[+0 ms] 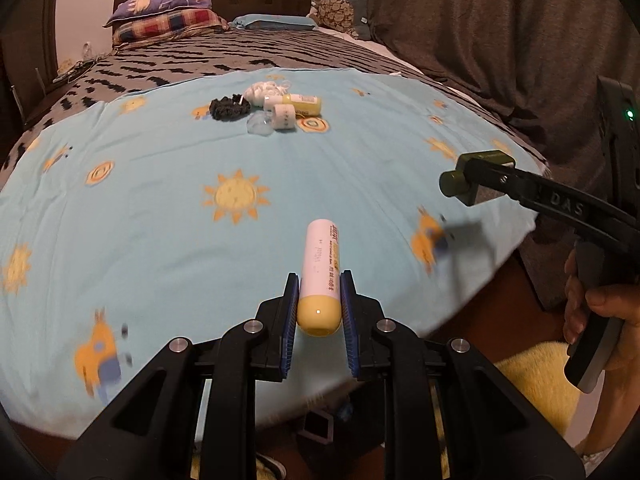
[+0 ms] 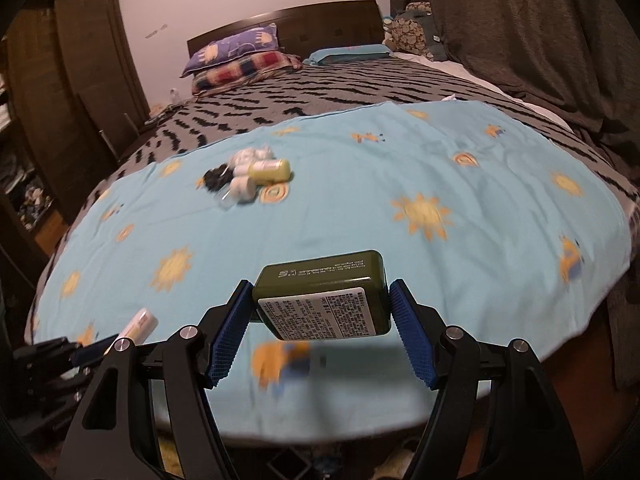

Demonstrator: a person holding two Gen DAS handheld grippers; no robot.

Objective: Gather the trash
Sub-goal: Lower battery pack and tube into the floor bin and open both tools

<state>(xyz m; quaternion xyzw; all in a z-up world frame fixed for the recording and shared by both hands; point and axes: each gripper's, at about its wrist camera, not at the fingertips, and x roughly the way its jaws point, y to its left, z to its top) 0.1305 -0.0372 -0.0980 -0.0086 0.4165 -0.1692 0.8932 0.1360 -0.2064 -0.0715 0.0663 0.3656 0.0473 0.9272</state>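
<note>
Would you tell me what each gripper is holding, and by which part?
The left gripper clamps the white tube near its yellow cap; the right gripper grips the green bottle across its narrow sides.

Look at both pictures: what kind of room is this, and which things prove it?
A bedroom, most likely: a bed with stacked pillows against a dark headboard, and a wooden wardrobe beside it.

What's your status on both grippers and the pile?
Left gripper clamps white-yellow tube. Right gripper clamps green box. Trash pile untouched on sheet. Nothing blocking.
</note>
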